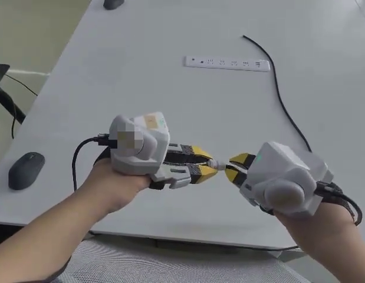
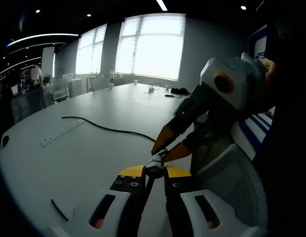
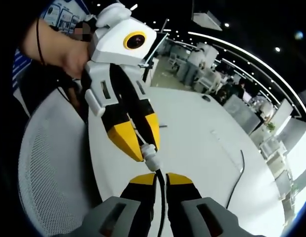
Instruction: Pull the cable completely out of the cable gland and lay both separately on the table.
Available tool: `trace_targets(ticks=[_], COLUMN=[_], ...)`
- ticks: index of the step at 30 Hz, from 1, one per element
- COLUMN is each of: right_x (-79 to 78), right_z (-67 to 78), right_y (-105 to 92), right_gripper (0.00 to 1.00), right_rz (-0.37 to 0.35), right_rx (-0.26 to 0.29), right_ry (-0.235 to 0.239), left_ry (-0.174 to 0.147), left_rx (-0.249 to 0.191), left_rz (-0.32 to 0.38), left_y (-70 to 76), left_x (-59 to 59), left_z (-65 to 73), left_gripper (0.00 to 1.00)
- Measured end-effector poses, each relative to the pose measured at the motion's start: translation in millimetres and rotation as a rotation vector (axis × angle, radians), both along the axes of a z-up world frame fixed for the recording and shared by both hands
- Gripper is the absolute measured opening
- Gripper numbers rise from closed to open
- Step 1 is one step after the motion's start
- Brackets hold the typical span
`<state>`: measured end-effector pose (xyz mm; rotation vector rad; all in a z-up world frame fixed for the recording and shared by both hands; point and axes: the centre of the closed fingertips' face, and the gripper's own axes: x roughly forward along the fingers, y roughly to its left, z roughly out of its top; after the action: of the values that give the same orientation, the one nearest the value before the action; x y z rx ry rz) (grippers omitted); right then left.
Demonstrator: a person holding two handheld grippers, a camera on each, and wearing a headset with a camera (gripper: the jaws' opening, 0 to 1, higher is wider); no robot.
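Observation:
A small white cable gland (image 1: pixel 218 164) hangs in the air above the table's near edge, between the two grippers. My left gripper (image 1: pixel 213 166) is shut on the gland (image 2: pixel 153 165), its yellow tips (image 2: pixel 130 172) pinching the body. Tip to tip with it, my right gripper (image 1: pixel 232 166) is shut on the thin black cable (image 3: pixel 161 197), which runs back between its fingers (image 3: pixel 143 178) from the gland (image 3: pixel 150 155). In the right gripper view the left gripper (image 3: pixel 148 152) reaches down from the top. In the left gripper view the right gripper (image 2: pixel 160 150) enters from the right.
The white table (image 1: pixel 141 76) carries a white power strip (image 1: pixel 227 63) at the back, with a black cord (image 1: pixel 282 100) trailing toward the right. A dark mouse (image 1: pixel 26 170) lies near the left edge. A mesh chair (image 1: pixel 170 262) sits below the grippers.

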<state>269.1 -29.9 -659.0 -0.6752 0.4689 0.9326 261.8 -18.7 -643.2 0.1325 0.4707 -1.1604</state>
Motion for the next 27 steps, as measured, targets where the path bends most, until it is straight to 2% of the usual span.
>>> trace_targets(ticks=[3, 8, 18, 25, 27], right_x=[-0.3, 0.2, 0.4, 5.0, 5.5], right_z=[-0.7, -1.1, -4.6, -9.7, -11.1], right_y=[-0.2, -1.2, -4.5, -15.2, -17.2], right_gripper=[0.01, 0.0, 0.0, 0.0, 0.0], right_rz=[0.007, -0.002, -0.054, -0.117, -0.135], right_rx=[-0.009, 0.004, 0.039, 0.061, 0.084], right_ry=[-0.009, 0.003, 0.05, 0.084, 0.102], left_ry=[0.002, 0.002, 0.005, 0.003, 0.004], left_rx=[0.001, 0.001, 0.001, 0.0, -0.001], left_rz=[-0.002, -0.004, -0.012, -0.006, -0.003], left_y=[-0.2, -0.9, -1.3, 1.5, 2.0], left_x=[0.2, 0.2, 0.1, 1.3, 1.7], left_z=[-0.6, -0.6, -1.7, -1.3, -1.2], left_gripper=[0.15, 0.15, 0.15, 0.15, 0.15])
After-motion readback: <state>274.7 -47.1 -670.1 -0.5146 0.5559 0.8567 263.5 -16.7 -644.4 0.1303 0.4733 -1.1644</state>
